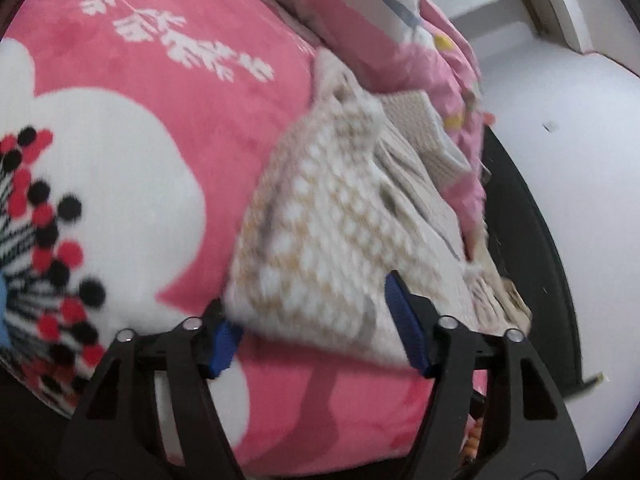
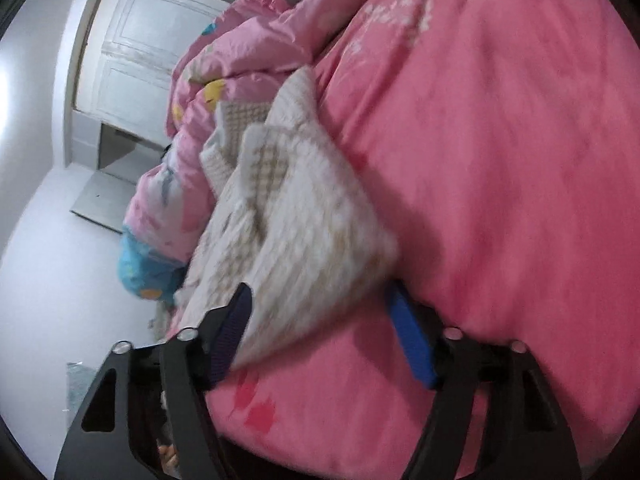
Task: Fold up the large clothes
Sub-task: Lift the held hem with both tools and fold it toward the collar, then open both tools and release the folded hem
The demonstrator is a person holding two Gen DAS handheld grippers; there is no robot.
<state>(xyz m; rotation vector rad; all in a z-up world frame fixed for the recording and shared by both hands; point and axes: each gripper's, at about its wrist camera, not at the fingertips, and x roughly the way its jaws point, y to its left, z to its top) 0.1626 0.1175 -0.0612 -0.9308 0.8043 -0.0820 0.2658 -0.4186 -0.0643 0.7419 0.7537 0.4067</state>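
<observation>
A cream knit garment (image 1: 320,216) w/ a tan-and-white check pattern is seen lying folded on a pink blanket (image 1: 192,92), near the bed's edge; it is also shown in the right wrist view (image 2: 296,232). Its near corner is framed by the left gripper (image 1: 316,320), jaws partly apart, blue pads (image 1: 404,320) on either side of the fabric. The left-hand pad looks to touch the knit edge; the other seems just clear, but blur makes a firm grip impossible to confirm. In the right wrist view the right gripper (image 2: 320,328) is likewise set around the garment's near corner, jaws about half open; the dark pad (image 2: 232,332) is against the fabric, the blue one is apart from it. The blanket is printed w/ large white flowers and red and black dots. A crumpled pink quilt (image 2: 240,60) is piled just beyond the garment. A white floor (image 2: 60,272) and a white door (image 2: 132,52) are seen beside the bed.
</observation>
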